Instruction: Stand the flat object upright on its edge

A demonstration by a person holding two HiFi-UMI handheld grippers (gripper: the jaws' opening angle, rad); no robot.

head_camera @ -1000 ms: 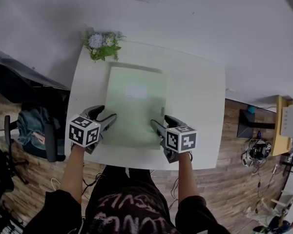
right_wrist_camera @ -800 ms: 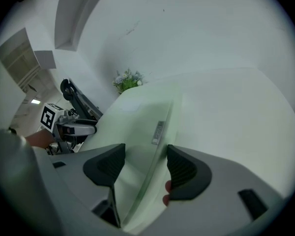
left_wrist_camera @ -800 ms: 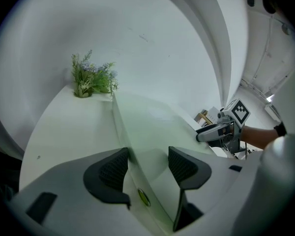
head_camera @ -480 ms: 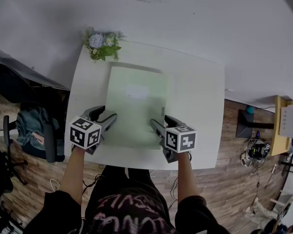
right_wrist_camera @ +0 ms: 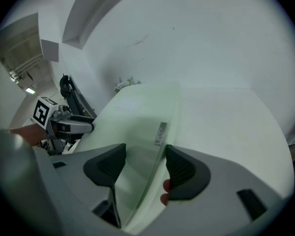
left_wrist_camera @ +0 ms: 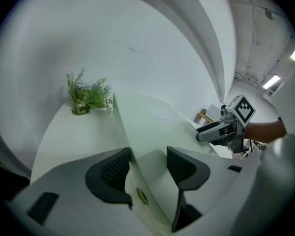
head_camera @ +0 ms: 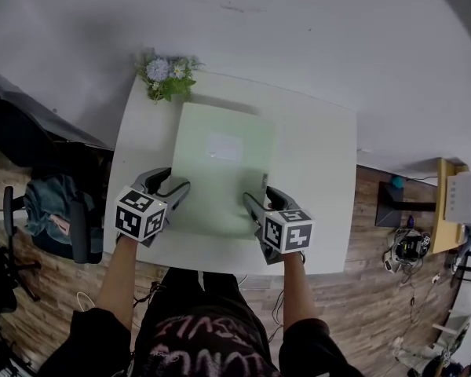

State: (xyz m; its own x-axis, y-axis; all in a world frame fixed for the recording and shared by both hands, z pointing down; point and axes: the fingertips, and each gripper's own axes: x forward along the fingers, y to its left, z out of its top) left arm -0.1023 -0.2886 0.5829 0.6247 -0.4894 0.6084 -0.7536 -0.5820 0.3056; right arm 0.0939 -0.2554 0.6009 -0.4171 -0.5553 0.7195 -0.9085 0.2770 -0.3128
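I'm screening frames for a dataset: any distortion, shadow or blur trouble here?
Head view: fisheye bows the table; soft light, faint shadow behind the green board. Left gripper view, right gripper view: heavier barrel distortion, dark corners, no glare.

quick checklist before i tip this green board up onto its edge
1. Left gripper straddles the green board's left edge: ok.
2. Right gripper straddles its right edge: ok.
3. Jaws shut on it: not ok, both pairs stand apart.
4. Board lifted off the table: cannot tell.
5. Room at the far side: not ok, flowers sit close by its far left corner.
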